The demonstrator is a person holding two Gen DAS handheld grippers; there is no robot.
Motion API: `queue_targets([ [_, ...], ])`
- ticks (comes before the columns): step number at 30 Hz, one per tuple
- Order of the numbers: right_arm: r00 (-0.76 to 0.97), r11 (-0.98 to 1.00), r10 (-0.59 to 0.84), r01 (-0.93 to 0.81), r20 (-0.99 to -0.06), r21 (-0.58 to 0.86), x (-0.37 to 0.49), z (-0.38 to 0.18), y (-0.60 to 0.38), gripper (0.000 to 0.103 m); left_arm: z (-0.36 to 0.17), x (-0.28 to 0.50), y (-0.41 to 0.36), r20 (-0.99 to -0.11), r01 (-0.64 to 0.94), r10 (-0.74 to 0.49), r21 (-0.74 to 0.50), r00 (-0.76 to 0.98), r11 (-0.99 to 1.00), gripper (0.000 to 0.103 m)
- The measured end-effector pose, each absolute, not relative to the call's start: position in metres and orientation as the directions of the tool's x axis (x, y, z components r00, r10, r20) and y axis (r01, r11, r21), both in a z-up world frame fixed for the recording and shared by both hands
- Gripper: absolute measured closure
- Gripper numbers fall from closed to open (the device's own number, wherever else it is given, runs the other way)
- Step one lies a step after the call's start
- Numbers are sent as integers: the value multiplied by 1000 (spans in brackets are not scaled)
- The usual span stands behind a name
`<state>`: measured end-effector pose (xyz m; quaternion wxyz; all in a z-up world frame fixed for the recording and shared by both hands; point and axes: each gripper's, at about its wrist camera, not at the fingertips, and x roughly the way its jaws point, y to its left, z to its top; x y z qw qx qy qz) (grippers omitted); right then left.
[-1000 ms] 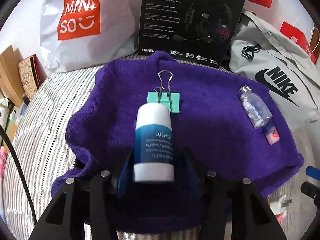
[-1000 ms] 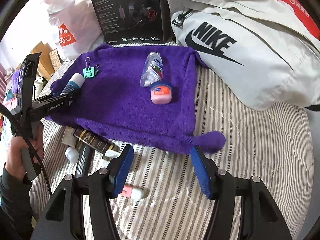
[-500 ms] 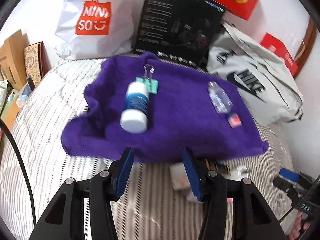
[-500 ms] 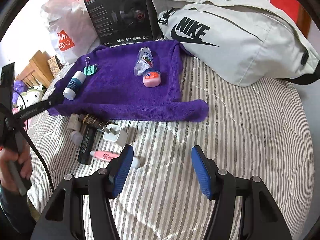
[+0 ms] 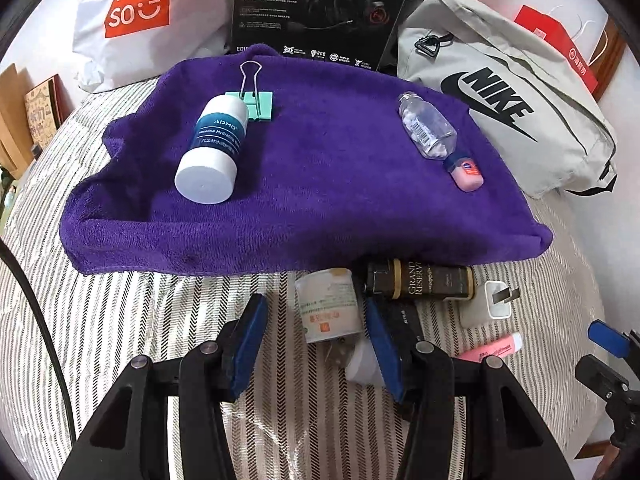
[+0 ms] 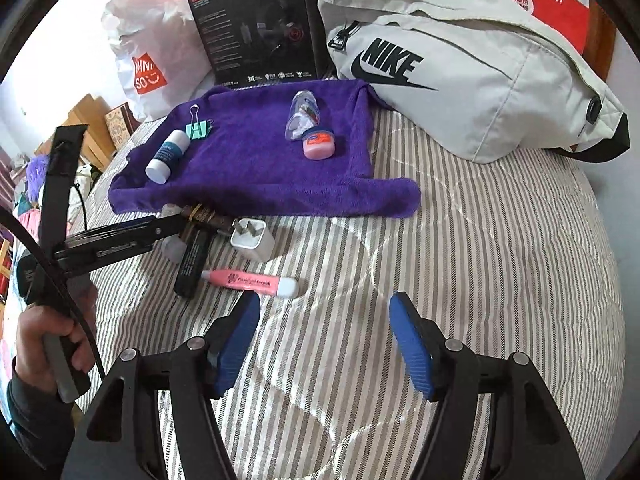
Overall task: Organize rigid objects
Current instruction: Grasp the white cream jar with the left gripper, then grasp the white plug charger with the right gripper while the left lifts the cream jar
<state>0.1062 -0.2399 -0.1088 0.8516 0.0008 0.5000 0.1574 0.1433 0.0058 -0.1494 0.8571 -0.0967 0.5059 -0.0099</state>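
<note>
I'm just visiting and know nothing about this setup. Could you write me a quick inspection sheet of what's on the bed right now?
Surface: striped quilt, with a purple towel spread on it.
Job's things on the towel: white-and-blue lotion bottle lying down, green binder clip touching it, clear pill bottle, pink Vaseline jar.
Job's things off the towel: dark Grand Reserve bottle, white jar, white charger plug, pink tube, black tube.
Clutter: nothing seen beyond these.
Grippers: left gripper open, empty, over the white jar; right gripper open, empty, above bare quilt.
Cables: black cable at the left.
Surroundings: Nike bag, headset box, Miniso bag.
</note>
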Motion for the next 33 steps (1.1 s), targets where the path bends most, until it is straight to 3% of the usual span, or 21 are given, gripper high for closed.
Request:
queue_targets([
  [5, 436, 946, 283, -271, -854, 176, 105, -115, -240, 37, -149, 143, 6, -865, -97, -69, -135, 498, 986, 54],
  [11, 426, 943, 299, -268, -854, 197, 110, -124, -234, 37, -150, 150, -1, -857, -72, -84, -140, 508, 987, 71],
  [22, 433, 911, 397, -295, -809, 289, 134, -131, -209, 37, -147, 126, 25, -862, -111, -56, -129, 504, 985, 74],
  [26, 425, 903, 385, -356, -819, 240, 146, -140, -190, 38, -148, 110, 44, -861, -147, -68, -163, 504, 976, 74],
  [28, 419, 898, 367, -394, -830, 198, 150, -146, -184, 49, -149, 106, 48, -860, -148, -81, -178, 503, 973, 74],
  [33, 405, 879, 355, -452, -843, 153, 160, -156, -177, 50, -149, 103, 49, -858, -144, -84, -180, 506, 973, 74],
])
